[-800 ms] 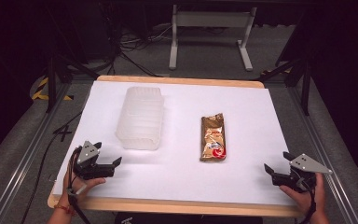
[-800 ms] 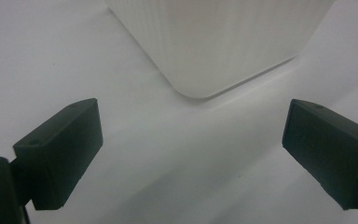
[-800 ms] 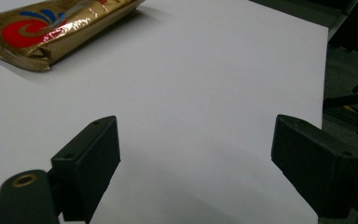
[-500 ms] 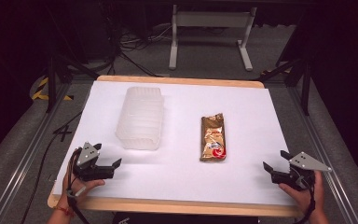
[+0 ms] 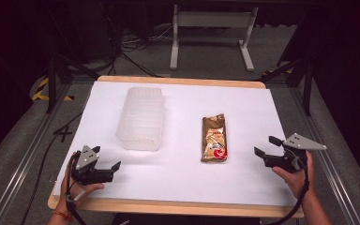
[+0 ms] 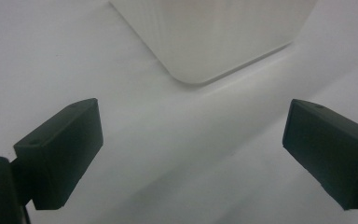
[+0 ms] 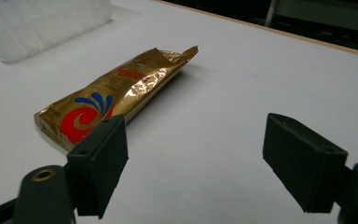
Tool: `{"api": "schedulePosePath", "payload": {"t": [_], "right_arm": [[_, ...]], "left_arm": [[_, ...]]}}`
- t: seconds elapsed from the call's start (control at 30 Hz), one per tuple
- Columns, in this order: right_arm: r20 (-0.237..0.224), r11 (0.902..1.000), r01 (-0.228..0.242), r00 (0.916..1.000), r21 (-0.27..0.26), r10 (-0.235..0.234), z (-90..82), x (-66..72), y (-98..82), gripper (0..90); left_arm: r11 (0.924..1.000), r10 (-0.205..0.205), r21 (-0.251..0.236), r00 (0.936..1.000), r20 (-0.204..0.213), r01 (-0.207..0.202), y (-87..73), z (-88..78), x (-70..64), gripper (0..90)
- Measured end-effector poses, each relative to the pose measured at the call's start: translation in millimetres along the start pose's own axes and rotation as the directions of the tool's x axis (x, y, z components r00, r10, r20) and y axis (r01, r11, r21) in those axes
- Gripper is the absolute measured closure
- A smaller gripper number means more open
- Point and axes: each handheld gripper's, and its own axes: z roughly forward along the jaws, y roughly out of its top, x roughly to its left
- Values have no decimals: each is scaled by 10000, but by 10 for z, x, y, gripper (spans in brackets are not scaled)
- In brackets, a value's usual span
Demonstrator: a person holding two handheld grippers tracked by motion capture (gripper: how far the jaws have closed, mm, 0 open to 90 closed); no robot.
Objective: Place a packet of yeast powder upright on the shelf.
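A gold snack packet [image 5: 214,138] with a red and blue swirl lies flat on the white table cover, right of centre. A translucent ribbed plastic container [image 5: 140,117] stands left of centre. My right gripper [image 5: 266,146] is open near the right edge, jaws pointing left at the packet. In the right gripper view the packet [image 7: 116,93] lies ahead and left of the right gripper [image 7: 205,158], apart from it. My left gripper [image 5: 107,157] is open at the near left corner. In its own view the left gripper [image 6: 193,154] faces a corner of the container [image 6: 214,37], with nothing between the jaws.
The white cover [image 5: 178,183] lies on a wooden board whose edge [image 5: 168,207] shows along the near side. Dark floor, cables and a metal stand [image 5: 211,28] lie beyond the far edge. The container [image 7: 37,23] also appears at the upper left of the right gripper view.
My right gripper has moved away from the near edge, farther up the table. The left gripper, packet and container have stayed put.
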Motion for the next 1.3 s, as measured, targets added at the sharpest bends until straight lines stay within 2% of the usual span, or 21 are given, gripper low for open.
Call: {"api": "schedulePosePath", "payload": {"t": [0.03,0.1,0.2,0.3,0.33,0.37,0.4,0.6,0.67,0.73,0.8,0.83,0.9,1.1,1.3], "right_arm": [[0,10000,0,10000,0,0,0,0,0,226],[-351,9999,10,9994,155,-5,118,3,129,227],[-487,9995,122,9988,286,-108,258,21,246,227],[-827,9976,371,9961,580,-323,408,46,355,278],[-938,9975,418,9949,576,-363,450,52,383,313],[-1174,9975,390,9926,584,-319,491,55,409,325],[-1212,9971,428,9920,636,-348,533,68,434,325],[-1332,9958,407,9906,821,-295,730,111,535,326],[-1205,9947,387,9923,948,-271,829,117,575,341],[-1458,9954,176,9893,941,-37,891,107,601,353],[-1313,9942,281,9912,1038,-143,949,108,629,353],[-1426,9938,164,9898,1100,-6,986,103,643,354],[-1355,9922,258,9907,1218,-91,1055,103,668,362],[-1391,9910,-28,9900,1342,217,1241,60,725,369],[-1247,9840,-228,9912,1768,453,1466,37,783,334]], "left_arm": [[10000,0,0,10000,0,0,0,0,0,57],[10000,51,52,9999,127,-52,-3,15,-12,57],[9999,113,39,9998,171,-113,4,11,-21,58],[9999,158,32,9997,177,-159,8,11,-25,57],[9998,170,48,9997,188,-170,7,14,-29,58],[9998,194,52,9997,175,-195,6,15,-30,58],[9998,184,34,9996,227,-185,6,15,-30,58],[9997,232,81,9995,233,-233,6,12,-38,58],[9995,286,124,9993,222,-289,5,11,-42,58],[9995,274,123,9993,245,-277,5,13,-45,58],[9995,295,97,9993,235,-297,8,13,-47,58],[9995,307,104,9992,248,-310,9,14,-46,58],[9994,323,142,9991,271,-327,8,16,-49,58],[9993,343,159,9990,295,-348,3,13,-43,58],[9992,380,137,9988,294,-384,-4,3,-46,58]]}}
